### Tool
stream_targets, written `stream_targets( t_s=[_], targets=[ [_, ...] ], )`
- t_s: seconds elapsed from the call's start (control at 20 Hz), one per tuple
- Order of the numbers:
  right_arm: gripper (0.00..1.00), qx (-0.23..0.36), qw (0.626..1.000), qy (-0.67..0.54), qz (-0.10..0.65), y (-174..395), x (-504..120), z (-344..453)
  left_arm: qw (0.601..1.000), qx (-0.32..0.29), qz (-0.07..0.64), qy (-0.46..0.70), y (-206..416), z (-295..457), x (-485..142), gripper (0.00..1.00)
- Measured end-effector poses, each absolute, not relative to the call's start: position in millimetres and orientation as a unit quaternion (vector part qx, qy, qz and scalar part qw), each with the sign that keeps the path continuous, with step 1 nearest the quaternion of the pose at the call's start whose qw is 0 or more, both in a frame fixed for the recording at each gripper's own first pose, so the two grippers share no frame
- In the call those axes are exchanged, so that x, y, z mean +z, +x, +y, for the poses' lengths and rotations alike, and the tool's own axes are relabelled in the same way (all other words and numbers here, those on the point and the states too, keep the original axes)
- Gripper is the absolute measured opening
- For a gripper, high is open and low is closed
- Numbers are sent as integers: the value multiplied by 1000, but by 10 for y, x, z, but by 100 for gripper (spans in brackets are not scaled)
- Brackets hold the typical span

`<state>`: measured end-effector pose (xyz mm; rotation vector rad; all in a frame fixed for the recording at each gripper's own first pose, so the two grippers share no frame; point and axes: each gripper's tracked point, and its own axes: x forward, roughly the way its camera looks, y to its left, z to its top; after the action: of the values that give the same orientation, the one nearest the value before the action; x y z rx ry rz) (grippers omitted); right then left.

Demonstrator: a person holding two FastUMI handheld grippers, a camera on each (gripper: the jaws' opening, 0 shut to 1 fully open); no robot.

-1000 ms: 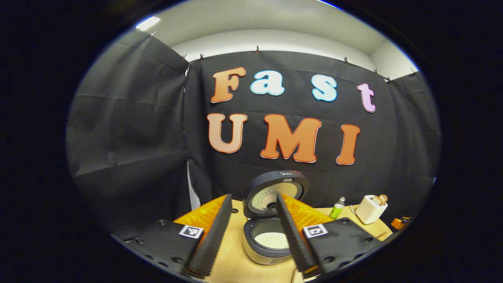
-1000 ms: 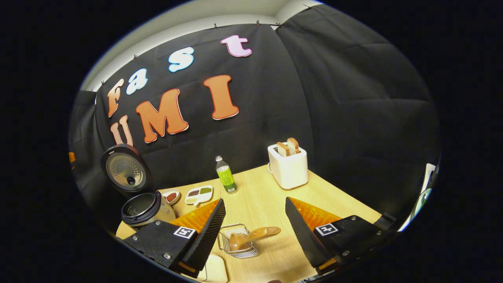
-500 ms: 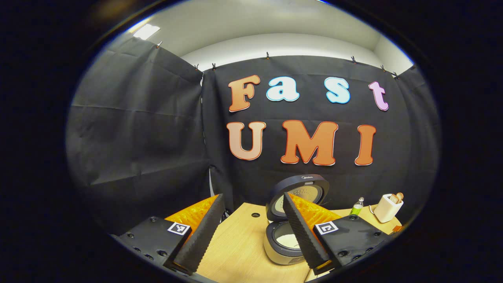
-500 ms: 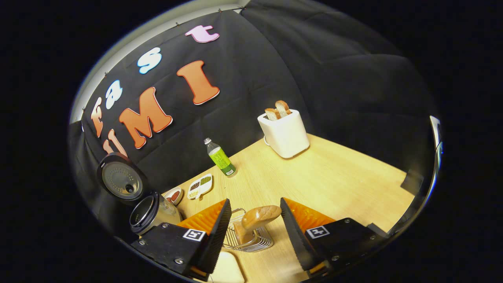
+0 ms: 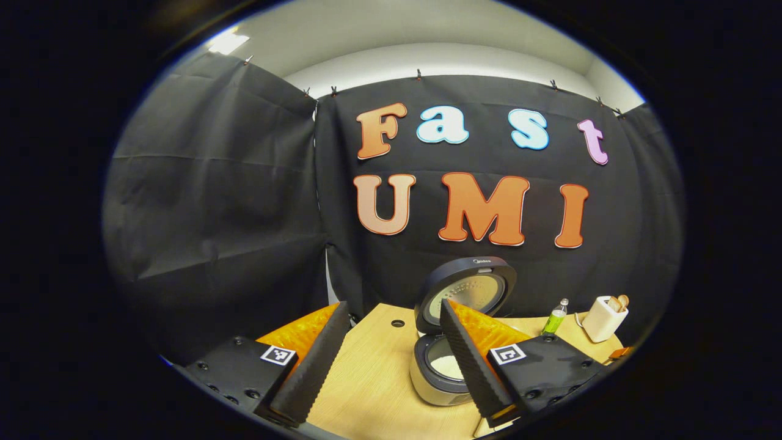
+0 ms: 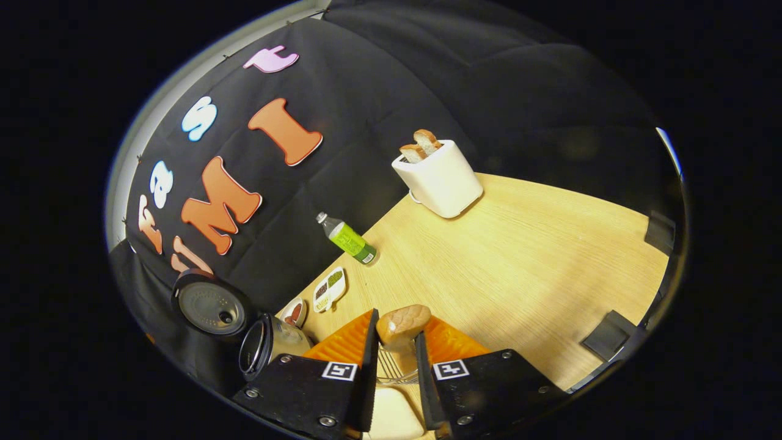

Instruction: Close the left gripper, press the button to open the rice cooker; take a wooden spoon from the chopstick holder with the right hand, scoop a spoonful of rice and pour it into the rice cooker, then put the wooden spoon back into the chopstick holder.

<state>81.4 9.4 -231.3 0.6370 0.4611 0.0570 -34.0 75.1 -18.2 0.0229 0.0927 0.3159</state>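
One step looks done: the rice cooker (image 5: 455,342) stands open. Right gripper (image 6: 396,360) jaws pinch the wooden spoon (image 6: 400,327) in the chopstick holder (image 6: 385,370); left gripper (image 5: 391,360) jaws gape, empty. Scooping, pouring and returning remain.

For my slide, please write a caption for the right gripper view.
Right gripper closed around the wooden spoon above the wire holder.

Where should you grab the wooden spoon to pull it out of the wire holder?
Probably by its neck, just under the bowl, coming from above. The wooden spoon stands bowl-up in the chopstick holder, handle hidden below, and the right gripper has its jaws on either side of it.
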Motion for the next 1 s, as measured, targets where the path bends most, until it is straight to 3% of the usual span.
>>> stream_targets(
  t_s=[0.45, 0.95, 1.0],
  targets=[
    [17, 41, 945, 225, 234, 920, -2109, 338, 987, 145, 55, 31, -367, 790, -227, 98],
    [16, 100, 973, 155, 138, 467, -1101, 649, 992, 119, 36, 37, -307, 844, -83, 98],
    [11, 117, 972, 147, 138, 357, -1055, 753, 992, 115, 34, 39, -293, 843, -66, 98]
  ],
)
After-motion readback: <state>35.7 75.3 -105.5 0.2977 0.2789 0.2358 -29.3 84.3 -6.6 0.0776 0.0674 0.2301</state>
